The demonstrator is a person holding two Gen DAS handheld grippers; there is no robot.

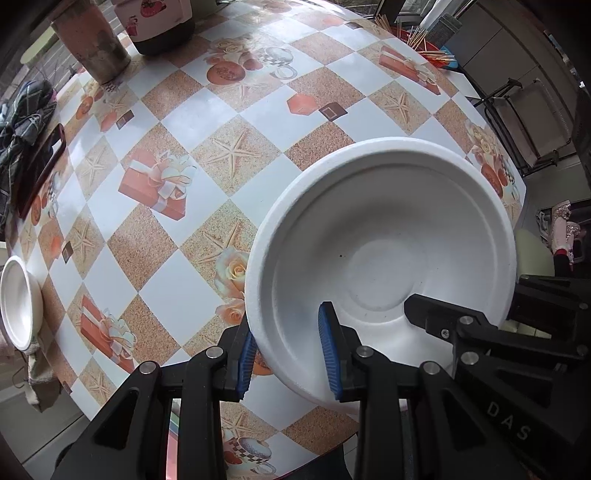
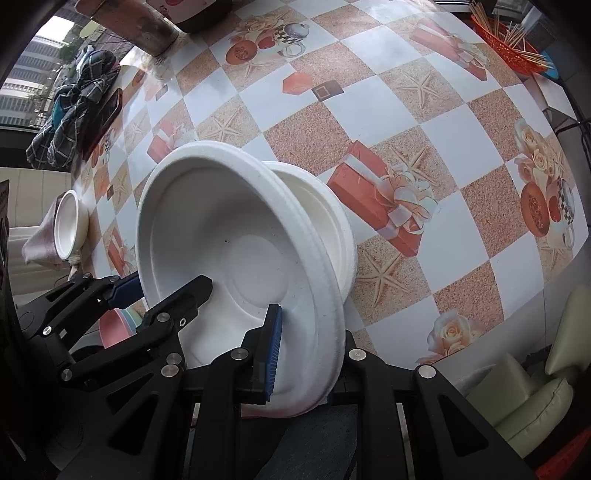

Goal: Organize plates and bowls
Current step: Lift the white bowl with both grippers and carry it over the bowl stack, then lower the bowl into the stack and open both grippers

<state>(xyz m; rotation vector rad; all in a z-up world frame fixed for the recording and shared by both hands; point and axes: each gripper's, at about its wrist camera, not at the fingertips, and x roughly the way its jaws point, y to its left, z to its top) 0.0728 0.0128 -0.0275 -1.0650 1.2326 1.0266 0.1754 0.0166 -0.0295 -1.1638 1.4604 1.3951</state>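
A white foam plate [image 1: 384,236] is held tilted above the near edge of the patterned table [image 1: 207,122]. My left gripper [image 1: 290,354] is shut on its near left rim, blue pads either side. My right gripper [image 2: 308,350] is shut on its right rim; its right finger is hidden behind the plate [image 2: 236,243]. More white foam dishes [image 2: 332,214] are nested under the plate. The right gripper's fingers [image 1: 443,317] show over the plate in the left wrist view. A small white bowl [image 1: 18,302] sits at the table's left edge, also in the right wrist view [image 2: 68,225].
A rusty cylinder [image 1: 92,40] and a dark-based jar [image 1: 162,26] stand at the far edge. A phone [image 1: 42,170] and checked cloth [image 1: 26,114] lie far left. An orange basket of sticks [image 2: 506,40] is far right. Pastel dishes [image 2: 118,325] show below the table.
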